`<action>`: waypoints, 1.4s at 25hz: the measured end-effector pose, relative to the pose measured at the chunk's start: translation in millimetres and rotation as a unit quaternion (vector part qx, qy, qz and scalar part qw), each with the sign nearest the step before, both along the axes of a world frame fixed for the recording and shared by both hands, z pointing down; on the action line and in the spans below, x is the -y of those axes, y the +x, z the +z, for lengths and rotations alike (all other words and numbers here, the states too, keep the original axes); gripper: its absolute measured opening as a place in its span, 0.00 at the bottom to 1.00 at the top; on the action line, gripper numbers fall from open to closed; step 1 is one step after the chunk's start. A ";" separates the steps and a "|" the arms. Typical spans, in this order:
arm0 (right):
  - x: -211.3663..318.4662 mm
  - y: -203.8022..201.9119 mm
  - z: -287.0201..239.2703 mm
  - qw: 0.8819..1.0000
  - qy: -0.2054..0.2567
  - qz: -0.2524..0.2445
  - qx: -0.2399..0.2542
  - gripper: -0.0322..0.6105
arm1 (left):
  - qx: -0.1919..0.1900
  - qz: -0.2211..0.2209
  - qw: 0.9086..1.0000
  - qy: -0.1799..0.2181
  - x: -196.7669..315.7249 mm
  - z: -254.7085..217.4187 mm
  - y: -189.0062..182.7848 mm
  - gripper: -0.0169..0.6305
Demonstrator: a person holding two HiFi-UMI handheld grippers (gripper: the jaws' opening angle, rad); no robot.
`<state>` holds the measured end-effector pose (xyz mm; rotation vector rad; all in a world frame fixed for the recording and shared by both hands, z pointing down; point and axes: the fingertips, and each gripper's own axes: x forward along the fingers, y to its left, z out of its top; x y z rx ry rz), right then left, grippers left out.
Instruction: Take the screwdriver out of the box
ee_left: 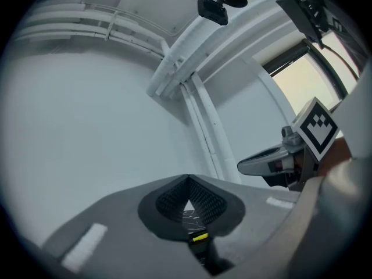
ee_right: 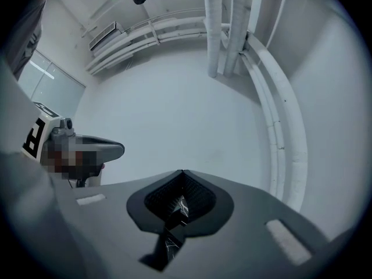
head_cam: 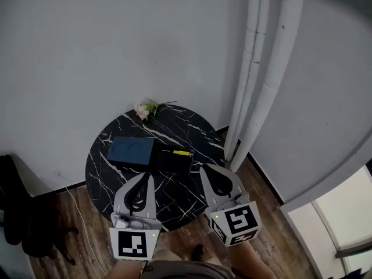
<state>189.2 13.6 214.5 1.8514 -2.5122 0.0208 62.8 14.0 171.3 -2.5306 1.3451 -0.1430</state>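
My left gripper (head_cam: 145,176): jaws together, empty.
My right gripper (head_cam: 207,170): jaws together, empty.
Yellow-handled screwdriver (head_cam: 182,153): inside open black box (head_cam: 172,164), my 12 o'clock.

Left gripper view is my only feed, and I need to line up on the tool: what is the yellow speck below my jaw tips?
Observer: A yellow-handled screwdriver, lying in the open black box on the round black marble-patterned table.
Operator: Is the right gripper carrying anything?
Observer: No. The right gripper has its jaws together, with nothing between them.
Operator: Anything else on the table?
Observer: A small bunch of pink flowers at the far edge.
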 end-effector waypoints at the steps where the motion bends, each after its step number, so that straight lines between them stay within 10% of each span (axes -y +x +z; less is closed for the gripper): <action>1: 4.6 1.0 -2.6 1.000 0.003 -0.005 -0.001 0.09 | -0.001 -0.005 1.000 0.004 3.0 -3.1 1.1 0.03; 14: 67.1 -4.6 18.2 0.999 -0.021 -0.023 -0.003 0.09 | -0.006 -0.028 1.000 -0.009 59.2 8.4 -5.3 0.03; 35: 203.8 -43.2 173.7 0.977 -0.191 -0.074 -0.060 0.10 | -0.008 -0.047 0.986 -0.160 194.0 132.5 -33.2 0.03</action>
